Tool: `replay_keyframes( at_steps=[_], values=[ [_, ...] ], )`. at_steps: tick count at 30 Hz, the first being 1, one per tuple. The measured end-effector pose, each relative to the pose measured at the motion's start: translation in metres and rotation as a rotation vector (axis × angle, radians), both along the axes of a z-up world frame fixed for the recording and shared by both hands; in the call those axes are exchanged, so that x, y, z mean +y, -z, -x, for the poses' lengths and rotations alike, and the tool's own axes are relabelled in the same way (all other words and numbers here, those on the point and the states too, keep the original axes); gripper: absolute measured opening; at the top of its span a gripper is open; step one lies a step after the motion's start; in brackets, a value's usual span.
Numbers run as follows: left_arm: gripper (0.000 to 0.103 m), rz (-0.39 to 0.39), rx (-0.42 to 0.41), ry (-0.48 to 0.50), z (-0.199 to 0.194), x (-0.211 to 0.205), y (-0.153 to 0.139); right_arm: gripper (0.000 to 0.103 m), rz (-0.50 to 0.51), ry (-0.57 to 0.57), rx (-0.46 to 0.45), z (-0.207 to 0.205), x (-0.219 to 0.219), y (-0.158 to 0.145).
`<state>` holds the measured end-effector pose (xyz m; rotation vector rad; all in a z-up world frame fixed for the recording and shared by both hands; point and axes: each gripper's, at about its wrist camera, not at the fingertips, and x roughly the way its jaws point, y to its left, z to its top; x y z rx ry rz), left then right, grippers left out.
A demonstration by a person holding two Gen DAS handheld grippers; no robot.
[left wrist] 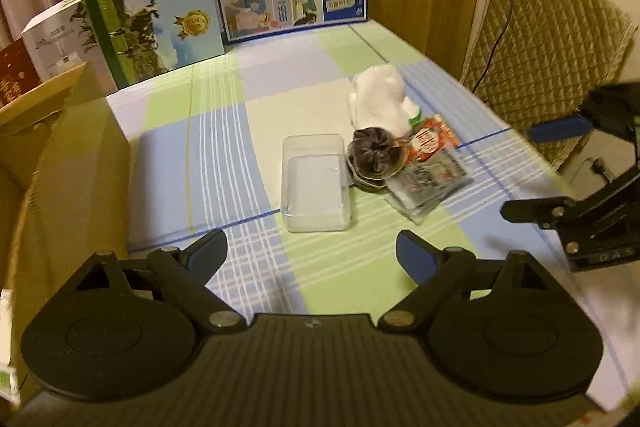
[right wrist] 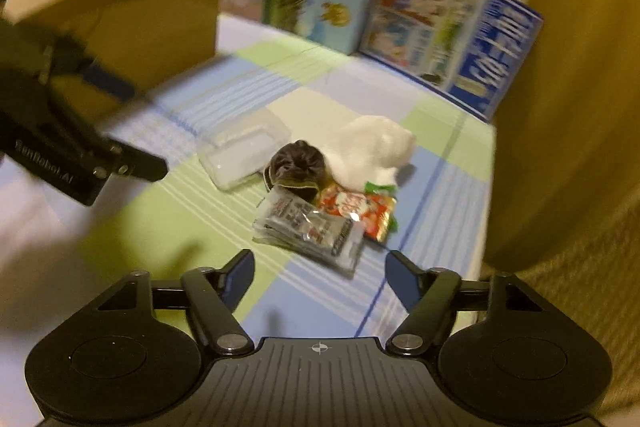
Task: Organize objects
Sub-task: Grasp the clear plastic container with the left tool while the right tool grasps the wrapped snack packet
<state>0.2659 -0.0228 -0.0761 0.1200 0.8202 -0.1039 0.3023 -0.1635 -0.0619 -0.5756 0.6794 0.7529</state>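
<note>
Near the desk's right edge a clear plastic tray sits just left of a dark scrunchie, white plush toy and crinkly foil packets. Checked cloth lies bare toward my left gripper and right gripper, both released, holding nothing.

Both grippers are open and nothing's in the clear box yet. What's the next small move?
Probably ease the right gripper forward and down onto the silver packet. It is the nearest item, lying just ahead of the open jaws, and the clear box beside the pile looks empty.
</note>
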Motion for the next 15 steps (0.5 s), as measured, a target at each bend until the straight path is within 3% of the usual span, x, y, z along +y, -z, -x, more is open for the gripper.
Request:
replay_keyframes(
  at_steps=[9, 15],
  values=[
    [0.085, -0.022, 0.013, 0.017, -0.033, -0.002, 0.030, 0.063, 0.193, -0.254, -0.086, -0.032, 0.040, 0.053],
    [0.084, -0.017, 0.010, 0.030, -0.047, -0.004, 0.040, 0.057, 0.157, -0.288, -0.058, -0.048, 0.043, 0.056]
  ],
)
